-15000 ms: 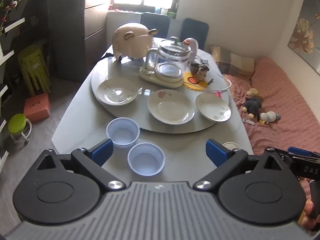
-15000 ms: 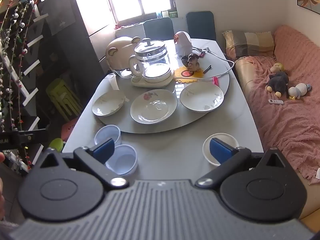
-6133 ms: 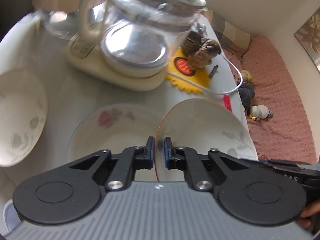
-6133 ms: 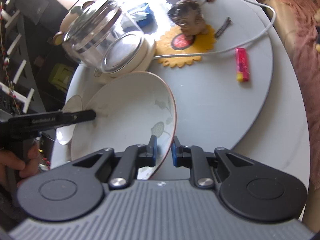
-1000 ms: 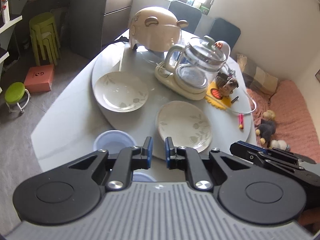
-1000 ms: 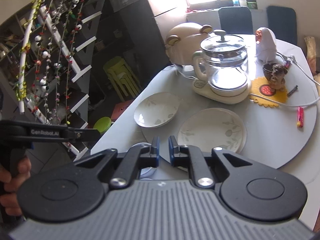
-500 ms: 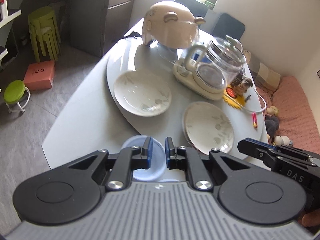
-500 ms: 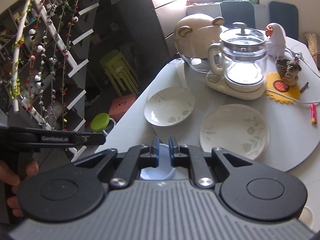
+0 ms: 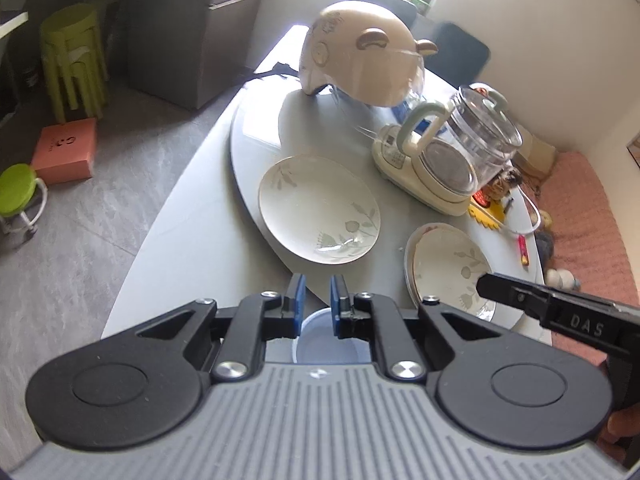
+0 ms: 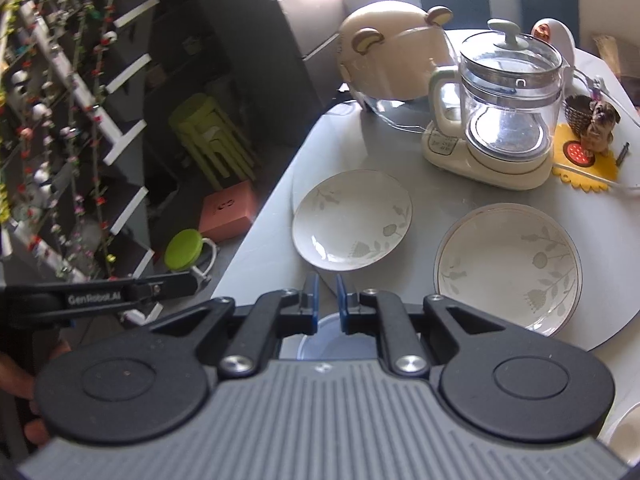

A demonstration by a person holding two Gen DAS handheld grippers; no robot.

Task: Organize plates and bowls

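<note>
A single leaf-patterned plate [image 9: 319, 209] lies on the grey turntable [image 9: 256, 152]; it also shows in the right wrist view [image 10: 352, 220]. To its right sits a stack of two plates [image 9: 448, 272], also in the right wrist view [image 10: 508, 270]. A pale blue bowl [image 9: 326, 340] sits on the table just under my left gripper [image 9: 316, 300], whose jaws stand nearly closed with nothing between them. My right gripper [image 10: 327, 296] is likewise nearly closed and empty above a blue bowl [image 10: 336, 342].
A glass kettle on a cream base [image 9: 452, 160], a bear-shaped appliance [image 9: 360, 64] and a yellow mat with a figurine [image 10: 588, 148] stand at the back of the turntable. A white bowl's edge [image 10: 624, 428] shows at lower right. Green stools [image 9: 72, 60] stand on the floor left.
Both grippers have moved forward and left toward the single plate, both staying shut and empty. The blue bowls have slid under the gripper bodies.
</note>
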